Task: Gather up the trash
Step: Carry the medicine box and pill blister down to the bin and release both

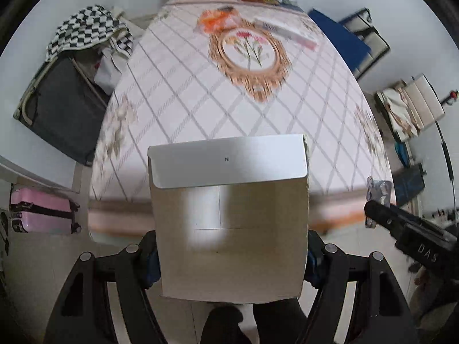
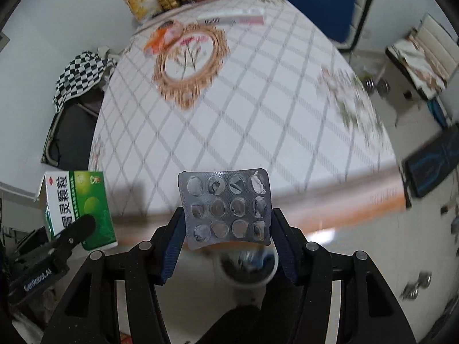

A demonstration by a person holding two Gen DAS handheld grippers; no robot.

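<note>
The left gripper (image 1: 231, 261) is clamping an opened cardboard medicine box (image 1: 229, 218) by its two side walls. From the left wrist view the box is showing its plain brown inside panel and a white tuck flap standing up at the top, and nothing can be seen inside it. From the right wrist view the same box (image 2: 77, 209) is showing its green and white printed face.

The right gripper (image 2: 228, 223) is gripping a silver foil blister pack (image 2: 226, 206) by its two side edges, its jaws set about as far apart as the sheet is wide. The pack is showing three rows of four pockets; the foil over them is looking torn or pushed through, though whether any pill is left I cannot tell. This pack (image 1: 378, 192) is also showing at the right edge of the left wrist view.

Both items are hanging off the near edge of a round table covered in a white diamond-patterned cloth with a gold-framed flower medallion (image 2: 258, 100). Below the blister pack, on the pale floor, a round white bin (image 2: 249, 269) is standing, dark inside with some blurred bluish contents.

On the far side of the table an orange and white wrapper (image 2: 160, 37) and a long white and pink tube-like packet (image 2: 232, 18) are lying near the medallion.
</note>
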